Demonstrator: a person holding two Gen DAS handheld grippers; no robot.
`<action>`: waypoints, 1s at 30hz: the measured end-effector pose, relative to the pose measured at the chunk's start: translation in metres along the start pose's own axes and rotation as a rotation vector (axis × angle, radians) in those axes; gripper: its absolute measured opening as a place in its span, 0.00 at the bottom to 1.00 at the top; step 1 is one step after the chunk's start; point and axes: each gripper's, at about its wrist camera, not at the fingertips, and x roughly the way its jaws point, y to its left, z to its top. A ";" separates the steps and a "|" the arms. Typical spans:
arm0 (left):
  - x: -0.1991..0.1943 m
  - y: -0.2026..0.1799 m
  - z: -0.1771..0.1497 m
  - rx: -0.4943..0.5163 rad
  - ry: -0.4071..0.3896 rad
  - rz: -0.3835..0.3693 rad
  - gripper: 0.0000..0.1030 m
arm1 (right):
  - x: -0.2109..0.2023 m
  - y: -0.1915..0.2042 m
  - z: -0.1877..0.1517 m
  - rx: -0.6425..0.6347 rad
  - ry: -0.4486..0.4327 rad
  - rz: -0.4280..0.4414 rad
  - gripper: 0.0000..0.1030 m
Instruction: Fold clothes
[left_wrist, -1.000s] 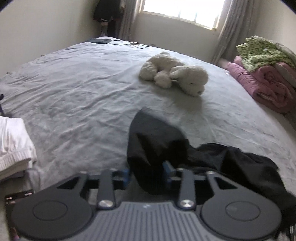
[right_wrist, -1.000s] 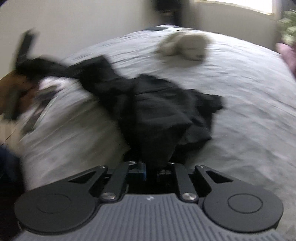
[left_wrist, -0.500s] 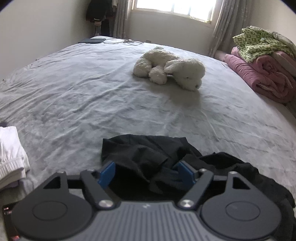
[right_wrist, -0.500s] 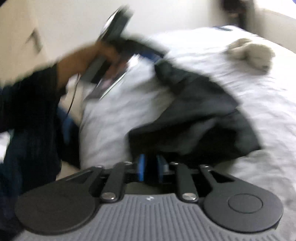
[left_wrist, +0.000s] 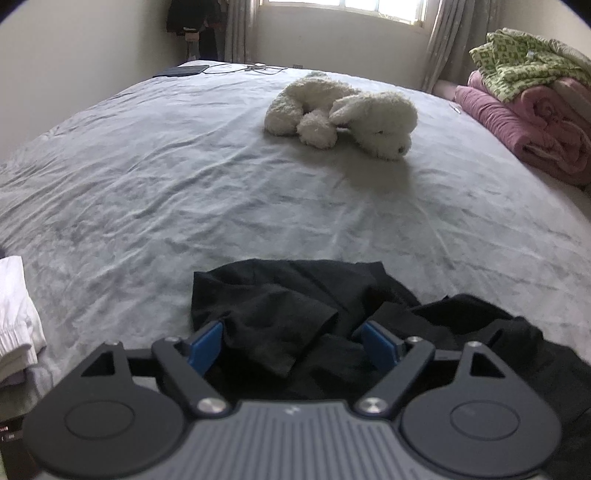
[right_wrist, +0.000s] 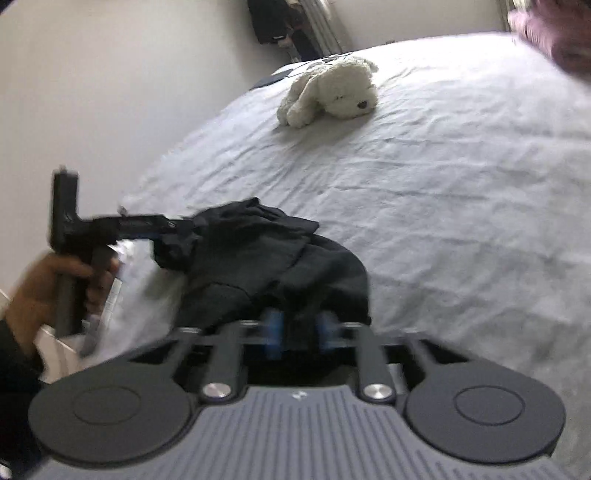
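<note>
Garment: a black garment (left_wrist: 295, 314) lies crumpled on the bed (left_wrist: 184, 192), at the near edge, directly ahead of both claws.
Garment spread: the heap runs sideways across the near edge, from a flatter flap on the left to a bunched mass on the right; no sleeve or hem can be identified with certainty.
Left claw: the left claw (left_wrist: 293, 347) has its jaws wide and opening; cloth lies between the blue pads (left_wrist: 205, 345), but they do not press on it.
Right claw: the right claw (right_wrist: 297, 330) is closing; its jaws stand narrow with dark cloth between them. The right wrist view is blurred, so a firm grip cannot be confirmed.
Relative position: in the right wrist view the left claw sits at the far left end of the heap and the right claw at the near right end.
Deciding relation: the garment's long axis runs roughly from one claw to the other, so drawing them apart would likely spread it flat.
Nearer claw: judged equal; each covers its own end.
Other items: a white plush dog (left_wrist: 343, 114) lies well apart, further up the bed; folded white cloth (left_wrist: 14, 317) sits at the left edge.
</note>
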 end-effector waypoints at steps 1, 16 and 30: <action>0.000 0.000 0.000 0.005 0.001 0.003 0.81 | -0.003 0.001 0.001 -0.006 -0.014 -0.010 0.09; -0.001 -0.016 0.000 0.062 -0.011 -0.034 0.81 | -0.086 -0.049 0.037 -0.116 -0.336 -0.623 0.05; 0.009 -0.041 0.012 0.006 -0.048 -0.099 0.93 | -0.081 -0.073 0.033 -0.033 -0.211 -0.560 0.50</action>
